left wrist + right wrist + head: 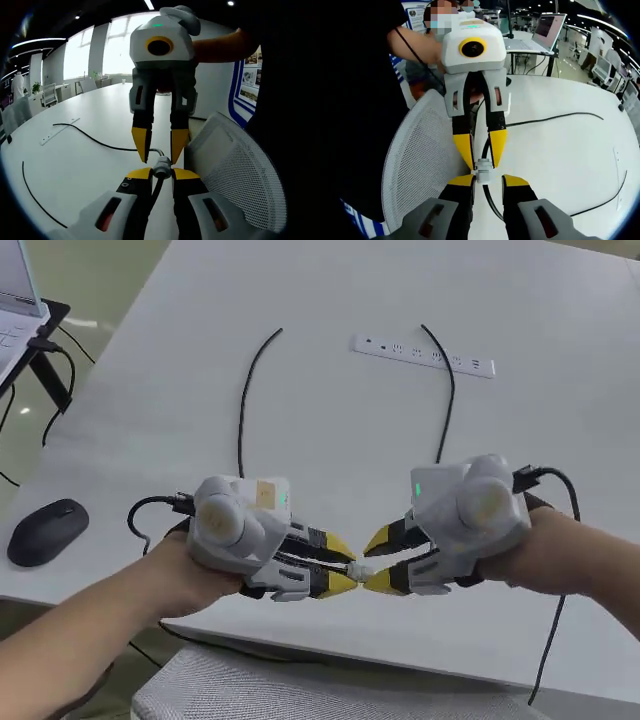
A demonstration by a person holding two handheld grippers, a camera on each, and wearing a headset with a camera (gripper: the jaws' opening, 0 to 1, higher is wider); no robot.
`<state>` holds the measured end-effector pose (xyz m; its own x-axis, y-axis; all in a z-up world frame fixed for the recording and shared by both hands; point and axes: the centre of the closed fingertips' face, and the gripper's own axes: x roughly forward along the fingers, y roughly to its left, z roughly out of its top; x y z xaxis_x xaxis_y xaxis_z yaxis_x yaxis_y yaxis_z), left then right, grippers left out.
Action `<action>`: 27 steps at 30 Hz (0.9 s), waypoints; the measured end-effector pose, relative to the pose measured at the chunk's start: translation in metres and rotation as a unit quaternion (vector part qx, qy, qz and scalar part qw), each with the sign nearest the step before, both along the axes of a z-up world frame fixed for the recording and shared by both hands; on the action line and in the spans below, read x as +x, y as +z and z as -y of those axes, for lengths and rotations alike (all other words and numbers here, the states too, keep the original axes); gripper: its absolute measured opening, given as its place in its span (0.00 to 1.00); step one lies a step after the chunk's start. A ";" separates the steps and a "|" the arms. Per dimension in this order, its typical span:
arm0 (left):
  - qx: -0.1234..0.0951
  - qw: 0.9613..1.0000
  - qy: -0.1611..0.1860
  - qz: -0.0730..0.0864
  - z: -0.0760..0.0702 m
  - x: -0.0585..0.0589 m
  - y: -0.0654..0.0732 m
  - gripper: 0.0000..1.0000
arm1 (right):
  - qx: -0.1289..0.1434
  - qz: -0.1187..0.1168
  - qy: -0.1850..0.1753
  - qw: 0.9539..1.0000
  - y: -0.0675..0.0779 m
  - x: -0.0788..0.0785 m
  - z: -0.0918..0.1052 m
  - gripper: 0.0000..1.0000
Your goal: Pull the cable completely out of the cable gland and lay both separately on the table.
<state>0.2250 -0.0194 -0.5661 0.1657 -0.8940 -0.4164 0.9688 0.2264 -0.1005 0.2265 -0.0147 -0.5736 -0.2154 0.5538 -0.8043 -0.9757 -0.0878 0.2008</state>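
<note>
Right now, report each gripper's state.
Left gripper: closed on the cable gland.
Right gripper: closed on the same cable gland, from the opposite side.

Where your left gripper (343, 568) and right gripper (377, 562) meet, their tips hide most of the cable gland (360, 569); which pair clamps it and which the cable (491, 202), you can't tell. The left edge crops the laptop (15, 300).

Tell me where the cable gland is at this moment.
In the head view the cable gland is low centre, clamped between the left tool and the right tool, above the near edge of the table.
</note>
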 end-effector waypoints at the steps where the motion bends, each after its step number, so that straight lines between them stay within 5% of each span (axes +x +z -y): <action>1: -0.003 1.000 0.000 0.002 0.000 0.001 0.001 0.16 | 0.002 -0.012 0.001 1.000 0.000 0.000 0.000 0.16; 3: -0.010 1.000 0.003 0.002 0.000 0.003 0.003 0.16 | 0.003 -0.041 -0.018 0.999 0.001 0.004 0.005 0.16; 7: -0.031 0.999 0.012 -0.007 -0.001 0.006 0.012 0.16 | 0.063 -0.071 -0.047 0.994 0.017 0.012 0.006 0.16; 12: -0.058 0.998 0.019 -0.012 -0.003 0.012 0.023 0.16 | 0.106 -0.134 -0.089 0.981 0.030 0.008 0.002 0.16; 16: -0.075 0.997 0.023 -0.018 -0.001 0.015 0.032 0.16 | 0.115 -0.145 -0.104 0.977 0.029 0.009 0.000 0.16; 19: -0.079 0.997 0.022 -0.015 0.001 0.016 0.036 0.16 | 0.125 -0.176 -0.117 0.969 0.032 0.006 -0.002 0.11; 27: -0.080 0.997 0.008 -0.013 0.002 0.014 0.038 0.16 | 0.144 -0.202 -0.120 0.961 0.036 0.001 -0.003 0.09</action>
<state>0.2390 -0.0219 -0.5280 0.1712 -0.9468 -0.2724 0.9620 0.2203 -0.1611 0.2273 -0.0117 -0.5378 -0.3154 0.8140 -0.4878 -0.8223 0.0221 0.5686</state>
